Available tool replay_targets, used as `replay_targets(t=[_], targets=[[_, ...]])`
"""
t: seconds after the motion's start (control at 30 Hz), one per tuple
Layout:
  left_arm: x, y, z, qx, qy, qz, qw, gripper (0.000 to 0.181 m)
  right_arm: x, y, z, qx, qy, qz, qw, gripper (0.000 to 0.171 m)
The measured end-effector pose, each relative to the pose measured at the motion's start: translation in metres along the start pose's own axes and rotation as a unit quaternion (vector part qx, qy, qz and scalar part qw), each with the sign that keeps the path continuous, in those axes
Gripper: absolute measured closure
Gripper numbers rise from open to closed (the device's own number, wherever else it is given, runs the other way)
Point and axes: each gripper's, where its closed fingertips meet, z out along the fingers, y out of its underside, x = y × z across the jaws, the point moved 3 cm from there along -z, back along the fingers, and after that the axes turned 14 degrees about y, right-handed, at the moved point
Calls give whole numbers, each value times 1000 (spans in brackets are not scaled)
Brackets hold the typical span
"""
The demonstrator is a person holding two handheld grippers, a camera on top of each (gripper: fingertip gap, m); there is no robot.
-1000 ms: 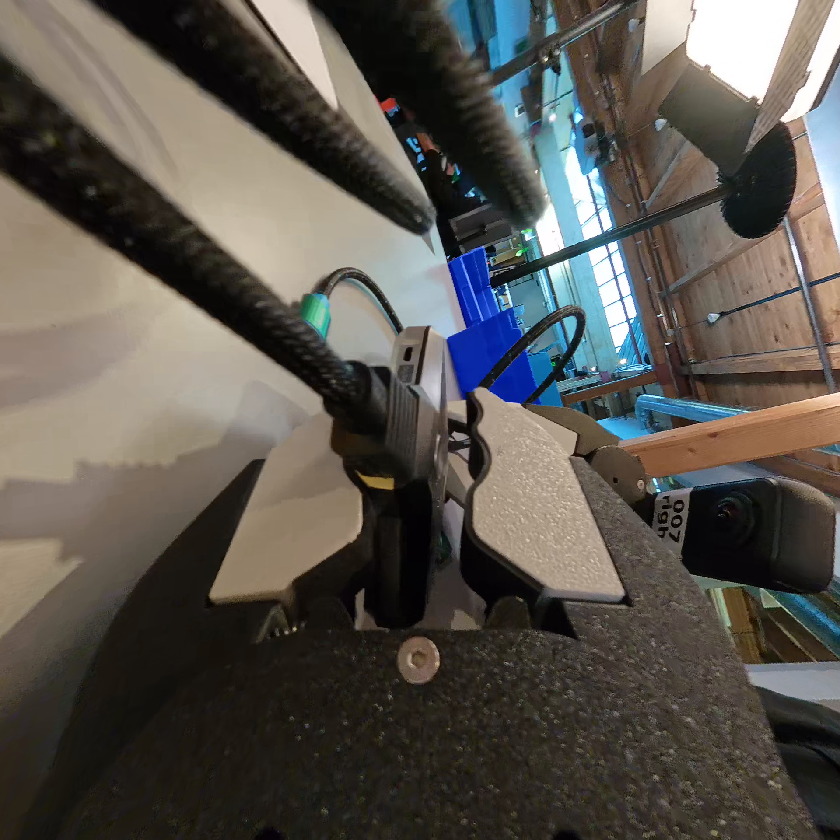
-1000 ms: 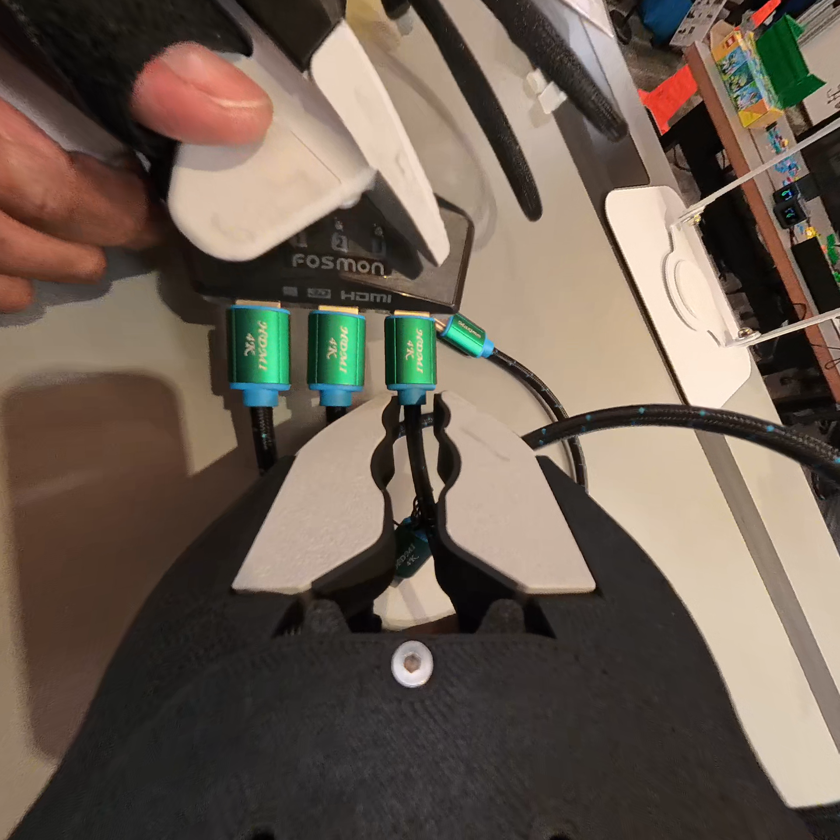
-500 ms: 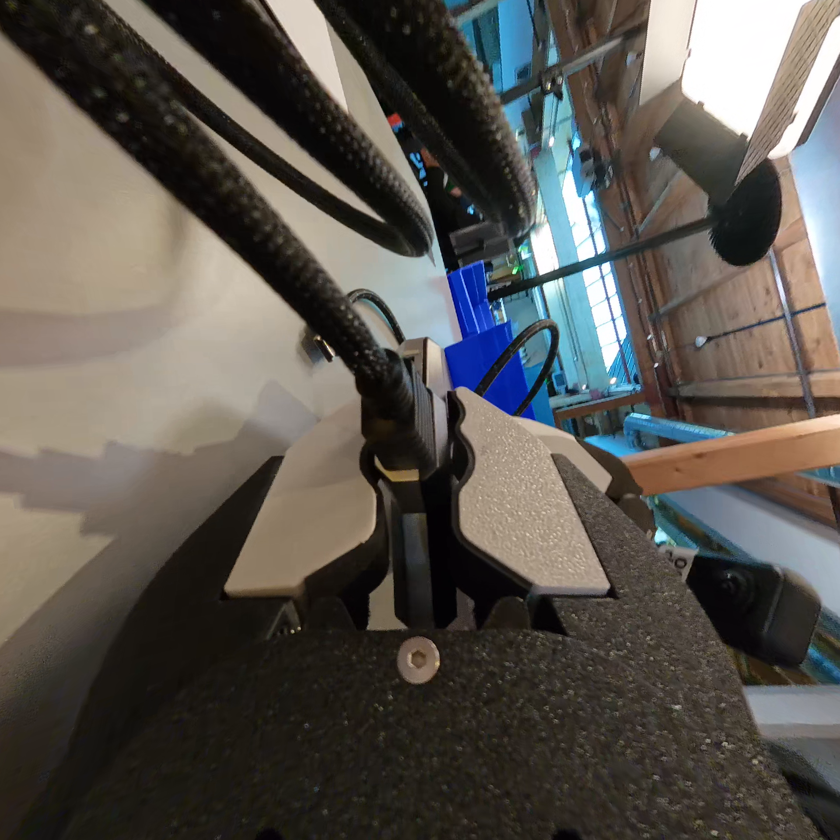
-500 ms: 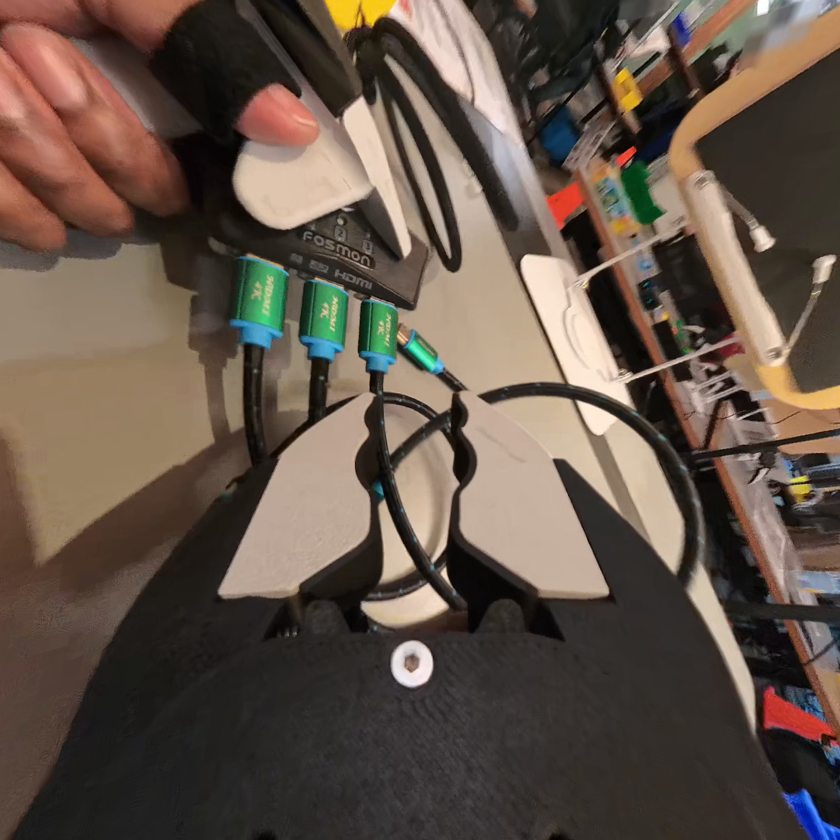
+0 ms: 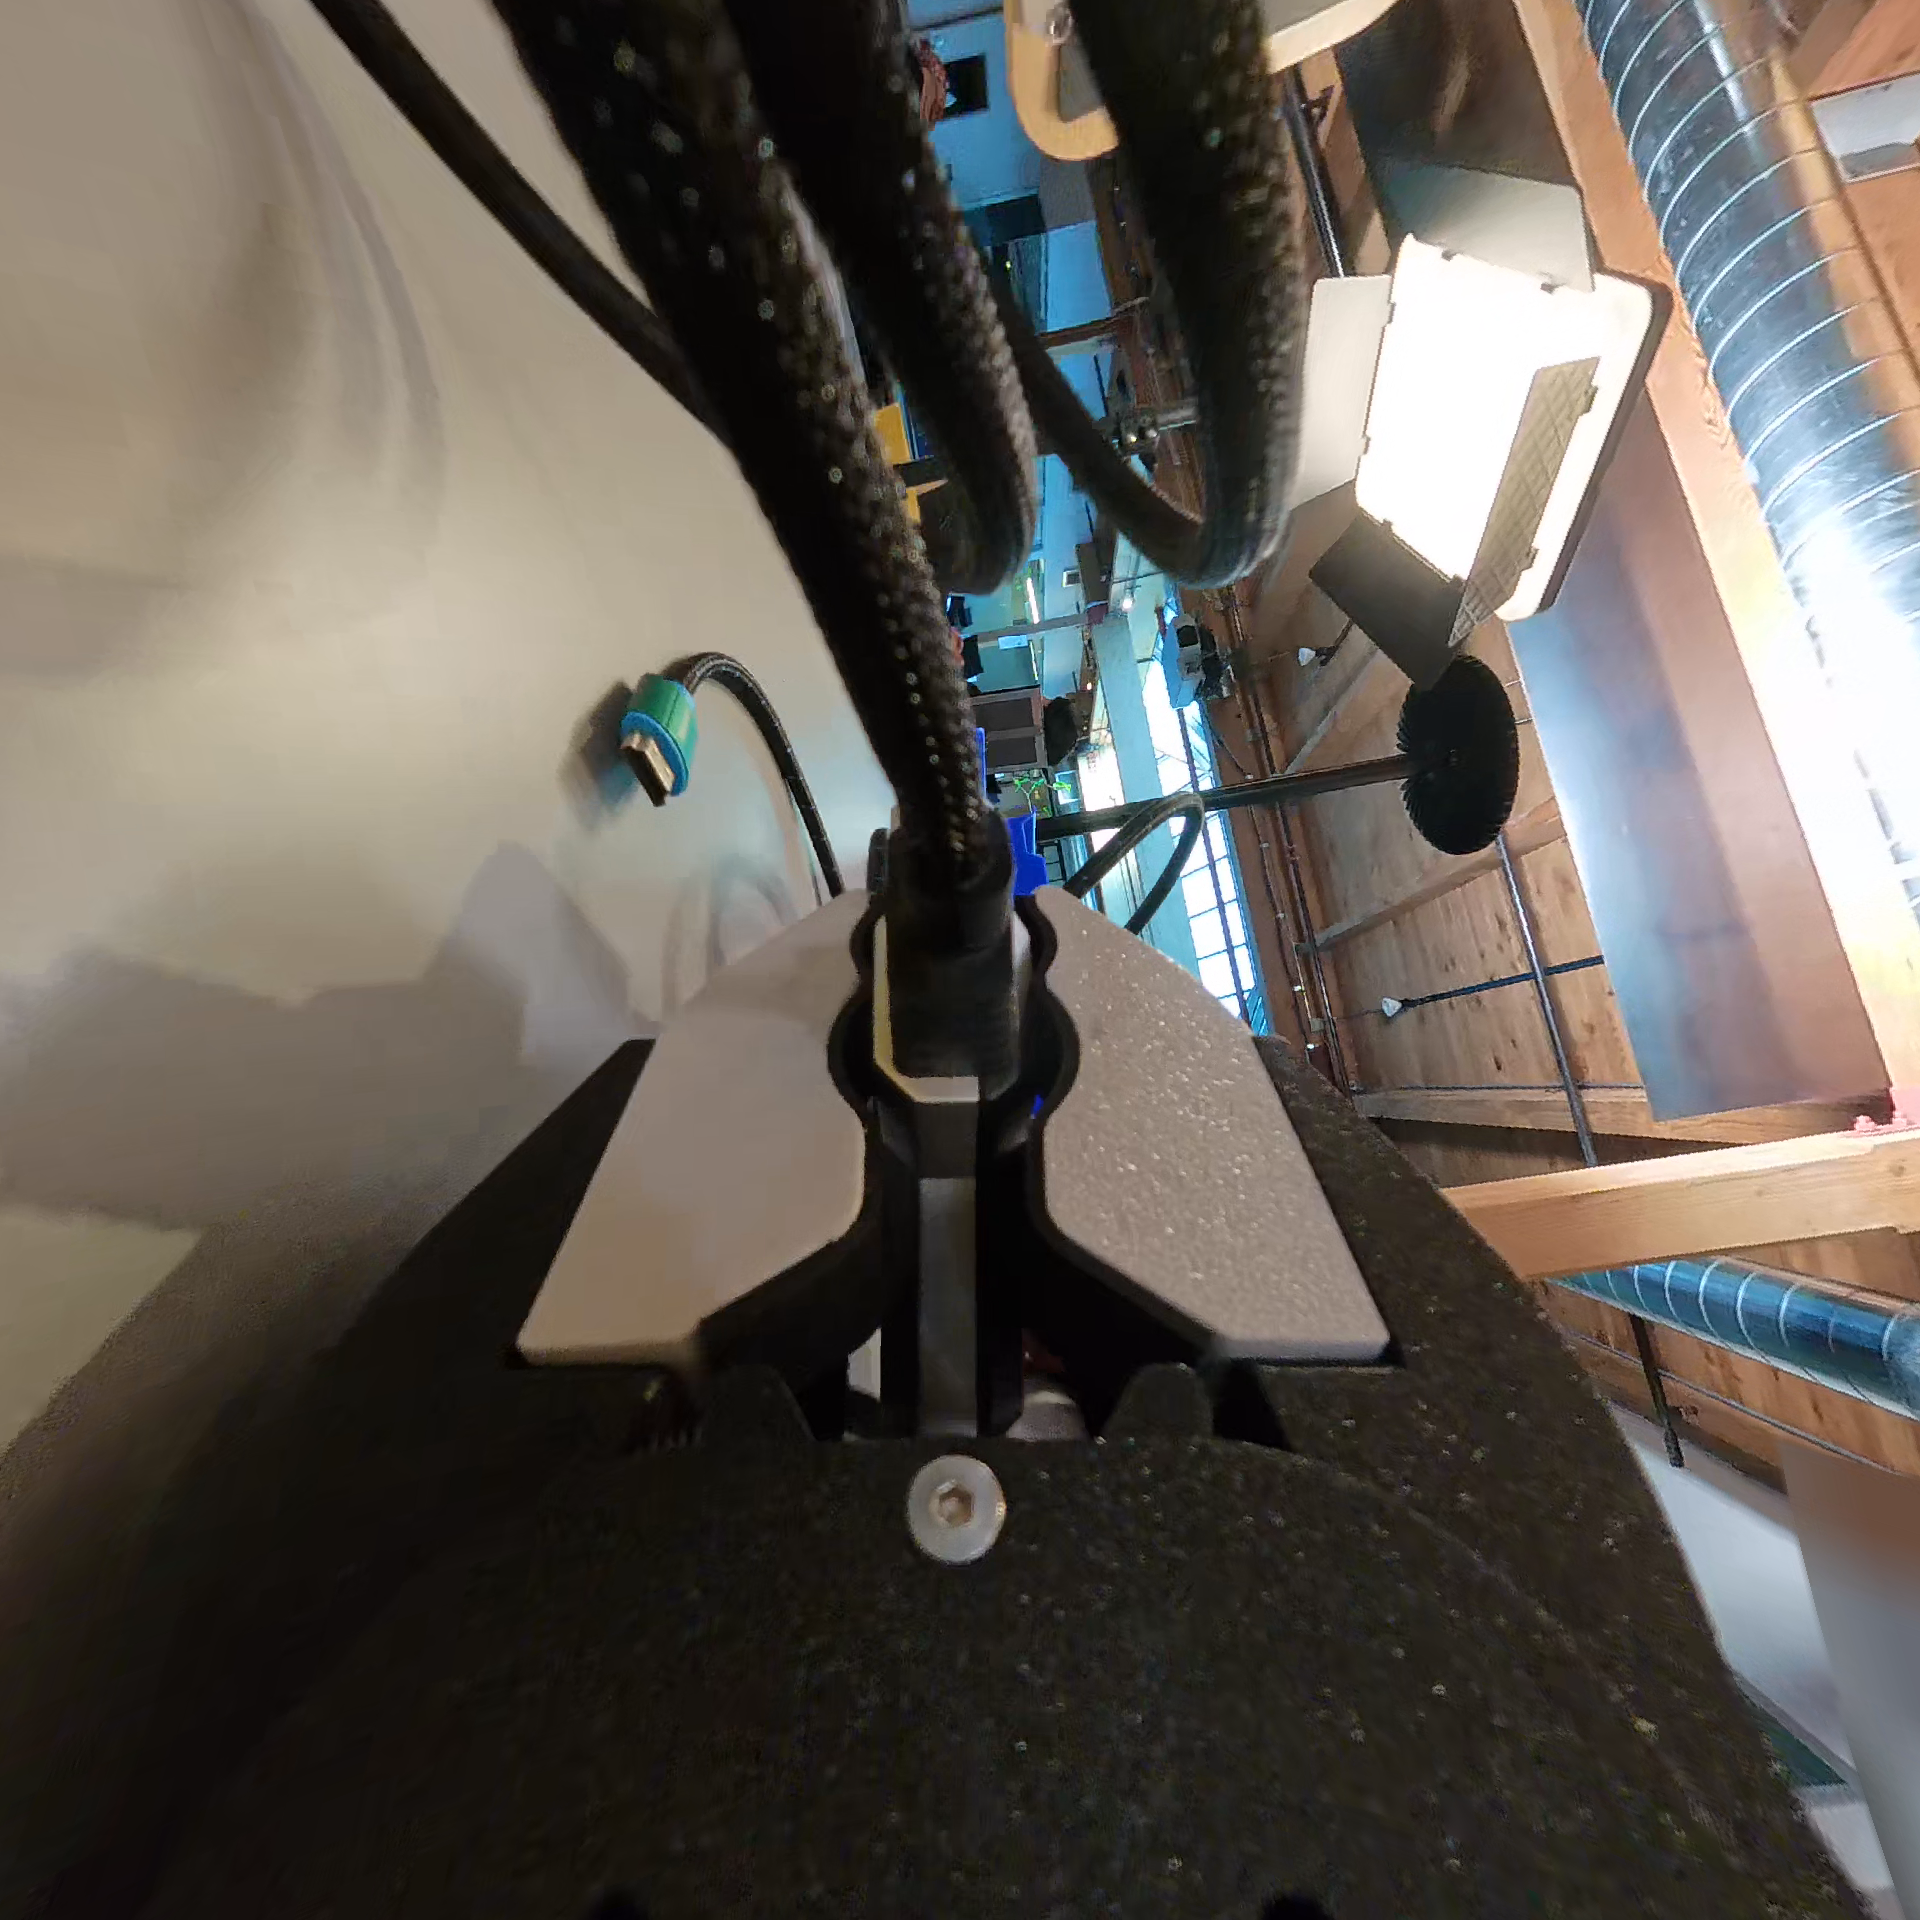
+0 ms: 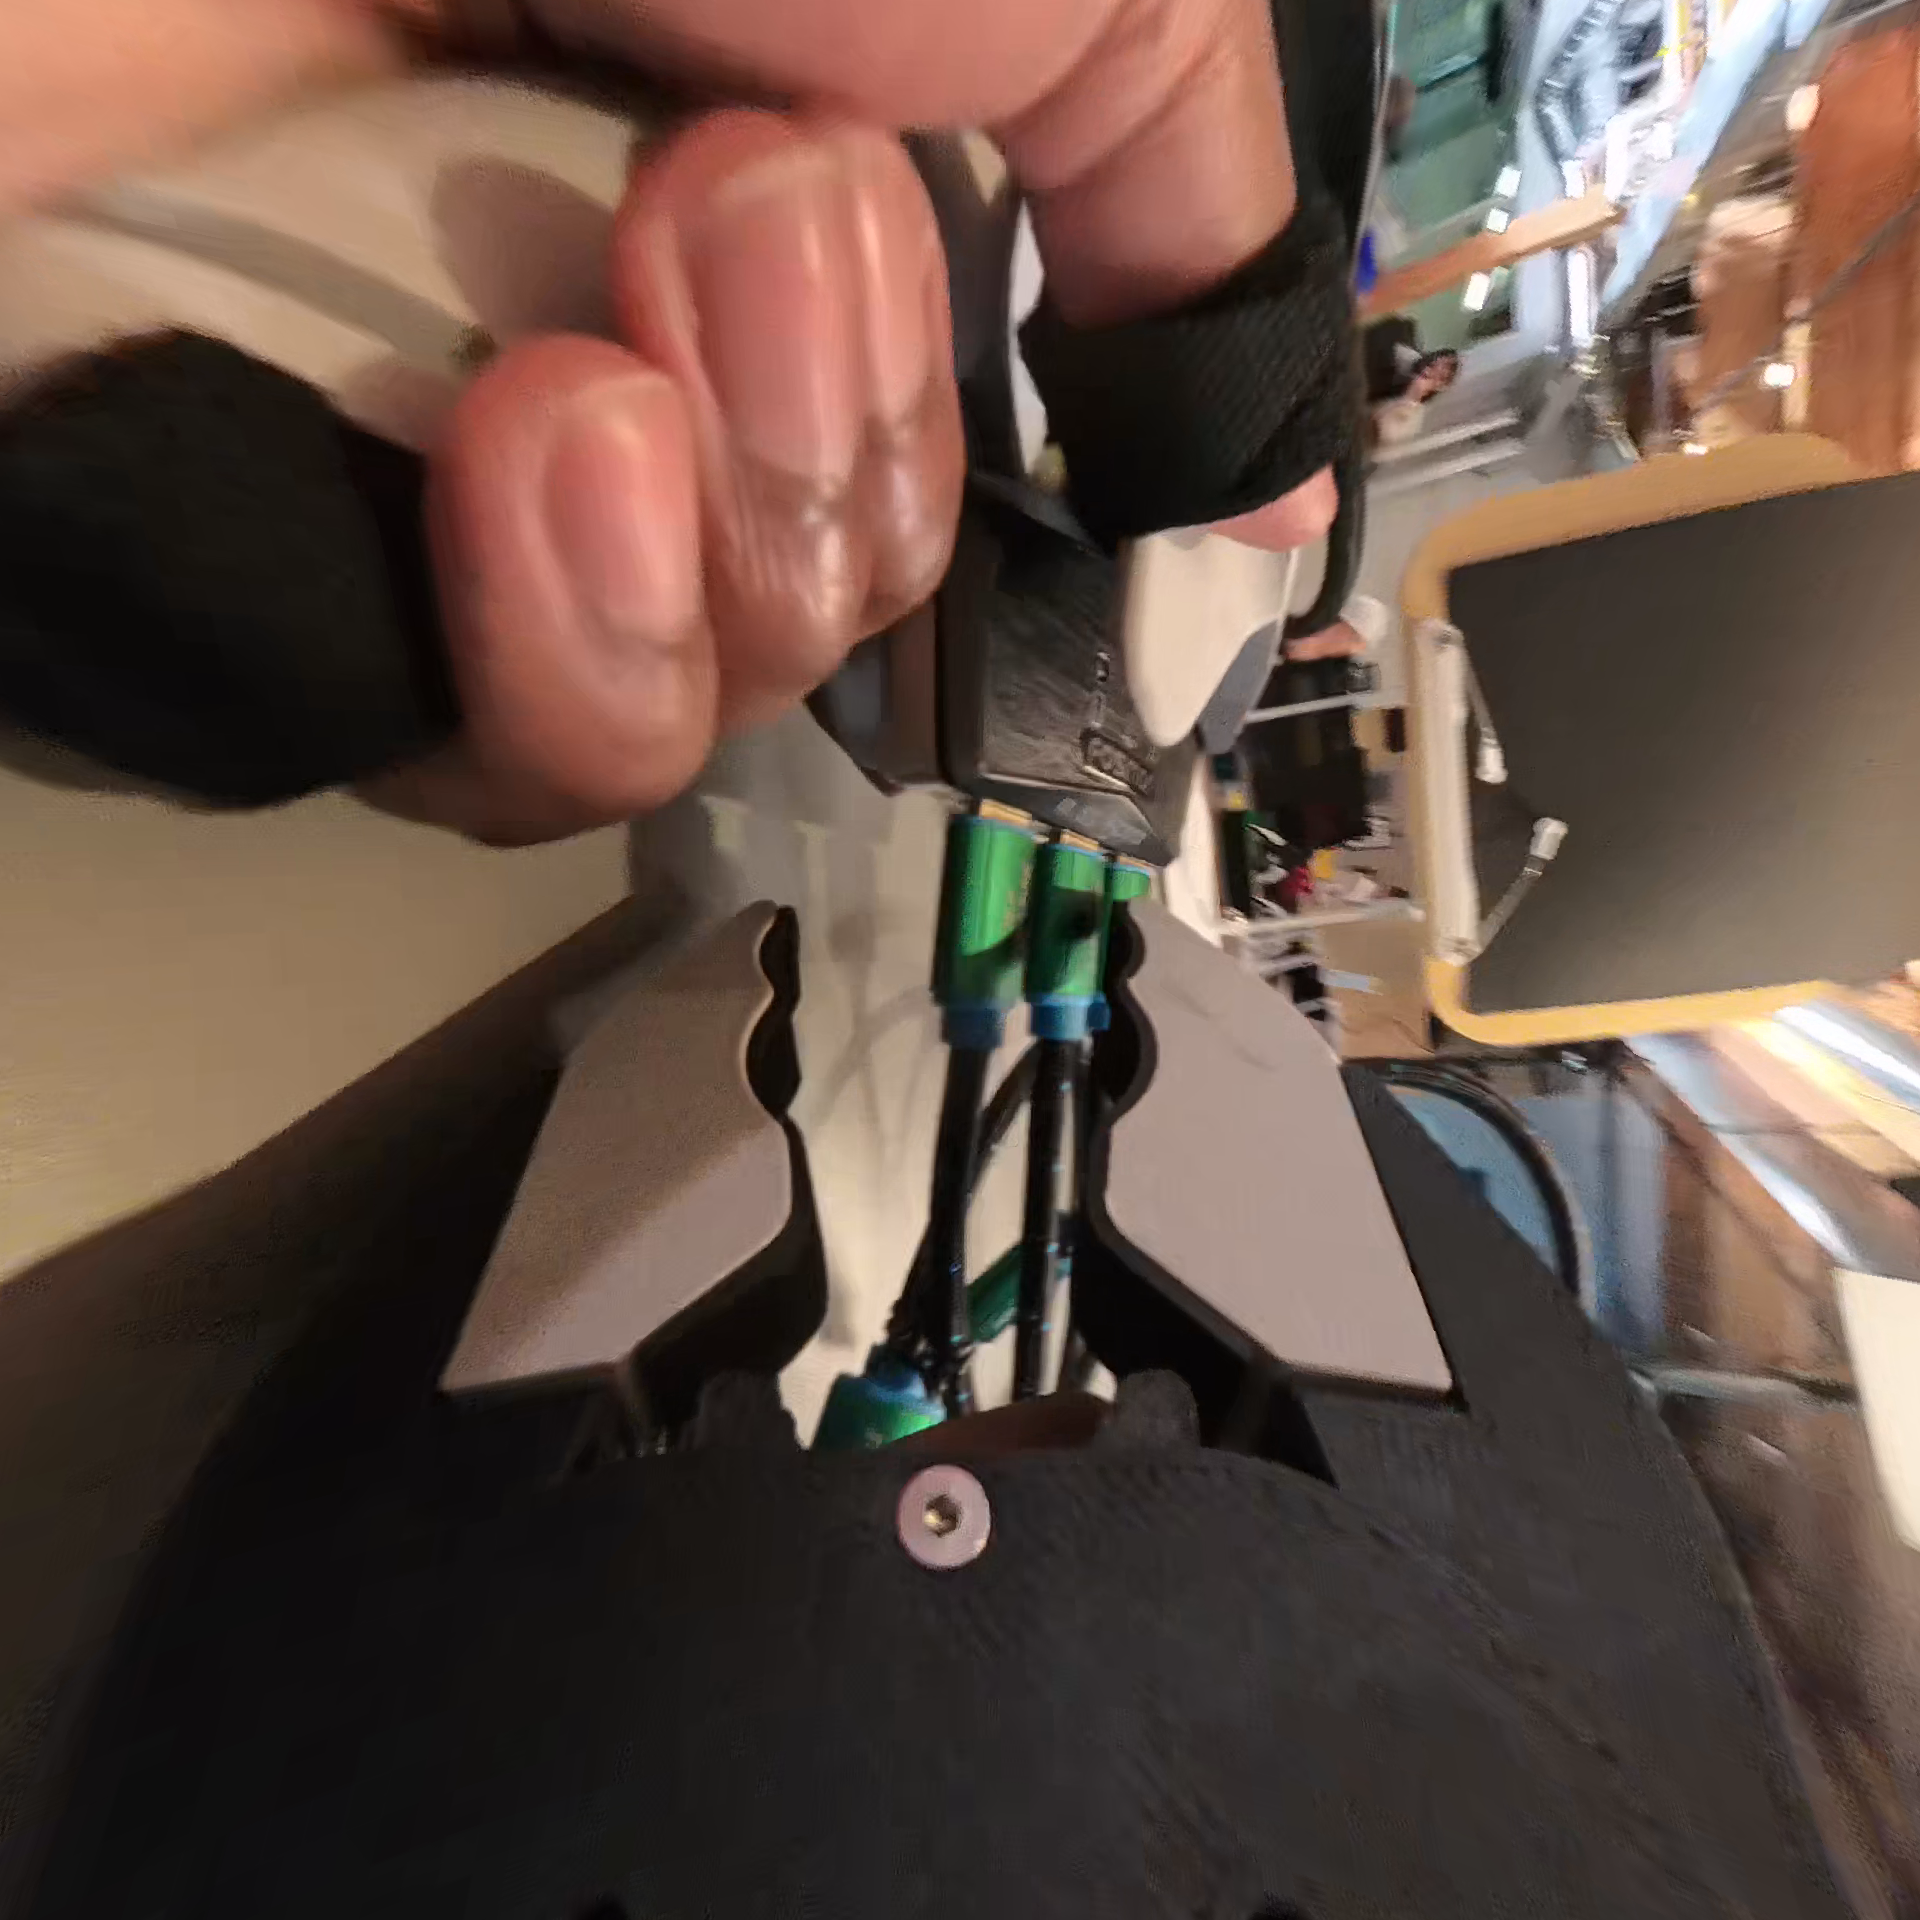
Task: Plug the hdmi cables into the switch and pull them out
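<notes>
The left hand-held gripper [image 5: 951,997] pinches the black HDMI switch [image 5: 948,1122] edge-on between its grey fingers [image 5: 1184,1164], with a thick black braided cable [image 5: 894,665] plugged into the end of the box that faces away from the camera. More loops of braided cable [image 5: 1132,343] hang across the top of the left wrist view. Beyond the fingers, one loose green HDMI plug [image 5: 657,732] with a blue collar lies unplugged on the pale counter [image 5: 260,623], its thin cable curving back toward the gripper.

In the right wrist view, blurred by motion, the right hand-held gripper [image 6: 961,987] stands spread wide, its fingers [image 6: 665,1164] clamping nothing. Between them run the cables of three green HDMI plugs [image 6: 1060,925] seated side by side in the near edge of the switch [image 6: 1039,696]. The rightmost plug is largely hidden behind its neighbour and sits just beside the right finger; whether they touch cannot be told. The switch is held off the counter [image 6: 208,935] in the white fingers of the other gripper, which a person's hand [image 6: 727,468] in a black fingerless glove grips. Another green plug [image 6: 873,1408] shows low in the gap, near the base of the right gripper's fingers.
</notes>
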Motion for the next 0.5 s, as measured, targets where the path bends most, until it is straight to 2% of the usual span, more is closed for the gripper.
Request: replay_targets(t=[0.13,0.17,0.2,0.27,0.33,0.5], targets=[[-2,16,-5,-6,-1,0,1000,157,7,2,2,-22,73,-71,995,127],[-2,19,-6,-8,0,0,1000,157,4,2,2,-24,74,-87,993,140],[-1,22,-7,-13,2,1,1000,156,4,2,1,-26,85,-101,991,145],[5,25,-10,-28,13,17,999,140,8,2,0,-25,104,-119,987,156],[15,31,-15,-55,38,38,997,126,17,2,-2,-21,112,-105,988,159],[49,44,-41,-77,142,80,984,128,41,13,-3,-26,148,-96,984,159]])
